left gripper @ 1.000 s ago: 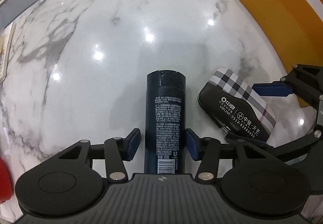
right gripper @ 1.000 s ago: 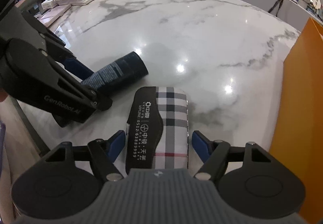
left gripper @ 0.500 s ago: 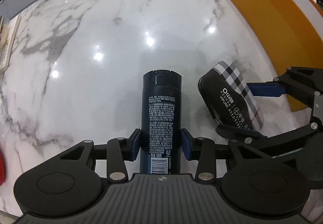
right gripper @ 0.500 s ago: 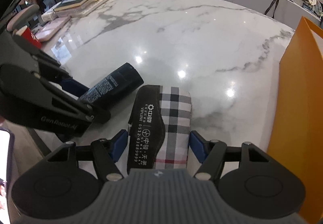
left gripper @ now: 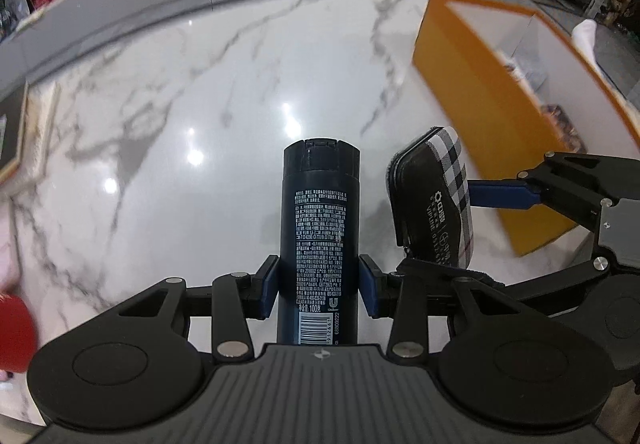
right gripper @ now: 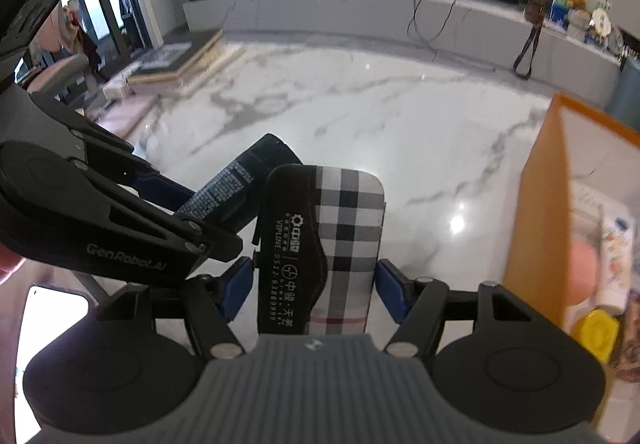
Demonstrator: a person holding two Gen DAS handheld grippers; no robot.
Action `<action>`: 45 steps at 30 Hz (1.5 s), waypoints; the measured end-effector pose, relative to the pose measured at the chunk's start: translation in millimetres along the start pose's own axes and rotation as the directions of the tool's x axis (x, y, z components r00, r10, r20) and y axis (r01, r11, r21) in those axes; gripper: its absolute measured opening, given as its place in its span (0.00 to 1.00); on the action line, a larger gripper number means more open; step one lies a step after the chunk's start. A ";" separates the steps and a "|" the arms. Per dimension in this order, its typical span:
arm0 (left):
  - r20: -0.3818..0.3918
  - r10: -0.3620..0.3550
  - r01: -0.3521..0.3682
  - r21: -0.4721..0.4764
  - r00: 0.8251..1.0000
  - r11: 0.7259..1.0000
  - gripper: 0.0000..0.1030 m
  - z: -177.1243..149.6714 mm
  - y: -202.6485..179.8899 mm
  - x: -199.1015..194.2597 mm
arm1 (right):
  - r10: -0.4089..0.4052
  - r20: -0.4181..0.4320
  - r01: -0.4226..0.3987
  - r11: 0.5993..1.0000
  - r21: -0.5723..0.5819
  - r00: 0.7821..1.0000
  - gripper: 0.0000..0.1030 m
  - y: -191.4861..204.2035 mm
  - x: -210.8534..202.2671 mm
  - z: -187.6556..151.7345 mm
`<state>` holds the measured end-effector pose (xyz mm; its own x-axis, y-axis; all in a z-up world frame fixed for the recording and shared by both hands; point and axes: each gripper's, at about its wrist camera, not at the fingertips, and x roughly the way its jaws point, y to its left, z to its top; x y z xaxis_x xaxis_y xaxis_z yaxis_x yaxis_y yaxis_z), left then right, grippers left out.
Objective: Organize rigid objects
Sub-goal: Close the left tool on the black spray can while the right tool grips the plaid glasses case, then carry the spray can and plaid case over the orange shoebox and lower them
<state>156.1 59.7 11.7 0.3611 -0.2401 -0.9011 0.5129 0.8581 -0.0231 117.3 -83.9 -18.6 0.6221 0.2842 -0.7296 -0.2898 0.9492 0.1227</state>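
Rigid objects, biggest first. Orange box [left gripper: 472, 84], open top, white inside, stands on the desk [left gripper: 200, 116] at the right in the left wrist view; in the right wrist view a yellow-lidded jar [right gripper: 596, 328] and a white tube [right gripper: 616, 260] lie inside it, blurred. Desk is white marble with grey veins, glossy with light spots. Stack of books [right gripper: 176, 60] sits at its far left edge in the right wrist view. Red object [left gripper: 14, 332] at the left border, cut off, can't tell what it is.

Plaid glasses case [right gripper: 324, 248], black flap with white printing, is clamped between the blue pads of the right tongs [right gripper: 316, 290], pads pressed on both long sides. Held above the desk, just beside the bottle, between it and the box.

Dark blue bottle [left gripper: 319, 228], flip cap pointing away from the camera, white label text and barcode facing up. Left tongs [left gripper: 319, 286] have just been closing and now grip it, pads tight on both sides low on the body. Bottle is off the desk surface, roughly parallel with the case.
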 end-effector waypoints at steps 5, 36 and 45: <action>0.070 0.000 -0.002 0.018 0.998 1.000 0.45 18.3 -25.1 -31.7 | -0.018 0.049 0.018 1.000 0.000 0.999 0.64 -13.5 -34.5 12.6; 0.069 -0.266 0.251 0.166 0.962 0.954 0.45 117.4 -198.3 55.8 | -0.242 -0.357 0.272 0.962 0.035 0.902 0.65 -211.0 -62.5 -32.2; 0.038 -0.267 0.258 0.149 0.963 0.955 0.45 116.1 -196.5 72.9 | -0.227 -0.455 0.253 0.968 -0.005 0.861 0.65 -205.9 -39.8 -31.2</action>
<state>172.0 -179.1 0.8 0.2405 -0.4771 -0.8453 0.6986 0.6897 -0.1905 129.5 -294.9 -35.9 0.2703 -0.0323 -0.9622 -0.1265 0.9896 -0.0687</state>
